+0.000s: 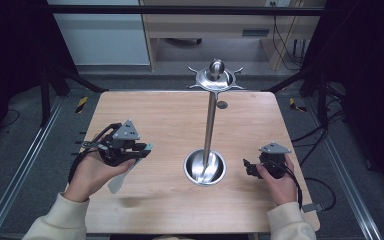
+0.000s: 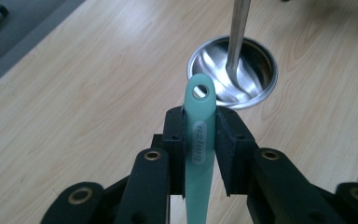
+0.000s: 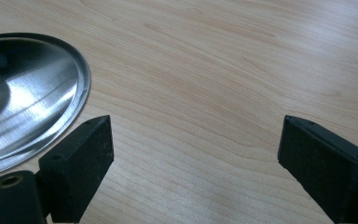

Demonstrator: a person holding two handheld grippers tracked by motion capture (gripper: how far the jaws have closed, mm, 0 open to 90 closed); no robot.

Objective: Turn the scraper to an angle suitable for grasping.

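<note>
The left tongs (image 2: 200,140) hold the mint spatula (image 2: 199,154) by its handle above the table's (image 1: 170,120) near-left part, the right tongs (image 3: 196,154) wait wide; next, its hole must meet a hook of the steel stand (image 1: 210,125).

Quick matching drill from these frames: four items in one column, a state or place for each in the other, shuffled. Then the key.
1. mint-green plastic spatula handle with a hanging hole
2. left gripper
3. right gripper
4. round polished steel base dish of the hook stand

A. jaws apart, nothing between them
B. sits mid-table, pole rising from it
C. clamped between two black pads
D. shut on the handle

Pairs: 1-C, 2-D, 3-A, 4-B
</note>
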